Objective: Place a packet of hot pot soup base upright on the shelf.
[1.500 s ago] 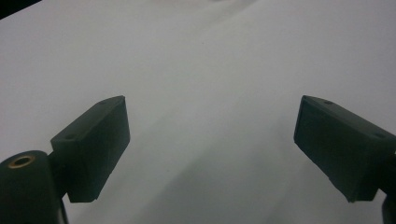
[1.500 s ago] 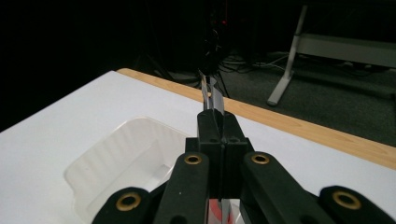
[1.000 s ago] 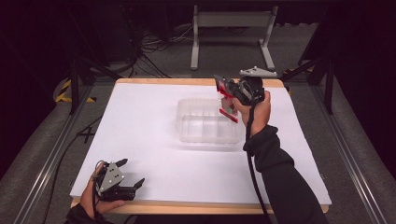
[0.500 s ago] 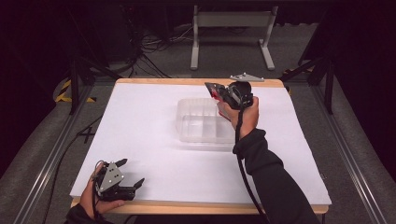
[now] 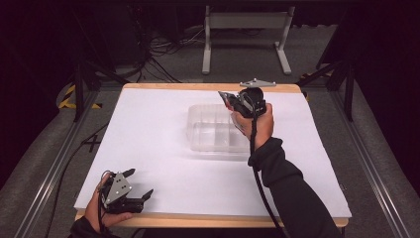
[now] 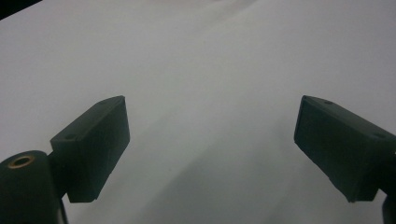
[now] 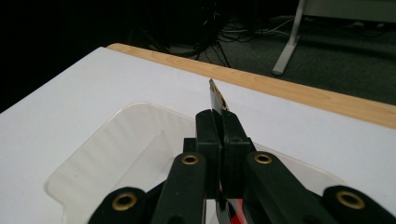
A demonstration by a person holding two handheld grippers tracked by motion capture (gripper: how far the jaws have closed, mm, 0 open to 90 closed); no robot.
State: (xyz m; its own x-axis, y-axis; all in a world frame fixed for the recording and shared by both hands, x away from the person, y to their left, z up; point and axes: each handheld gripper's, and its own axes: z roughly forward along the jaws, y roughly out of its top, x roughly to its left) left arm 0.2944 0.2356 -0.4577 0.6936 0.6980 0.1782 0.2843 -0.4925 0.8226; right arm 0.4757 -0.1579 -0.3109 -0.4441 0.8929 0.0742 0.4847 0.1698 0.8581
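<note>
Here, the right gripper is raised over the far right rim of the clear plastic rectangular tray at the white surface's middle, jaws clamped on a thin flat black-and-red packet seen edge-on; its print is unreadable. Left gripper rests at the near left corner, jaws spread wide, holding nothing.

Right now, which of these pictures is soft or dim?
Left gripper view: dim and soft, left tool jaws blurred over the white sheet. Right gripper view: sharper, dark background. High view: evenly lit table, black surroundings.
</note>
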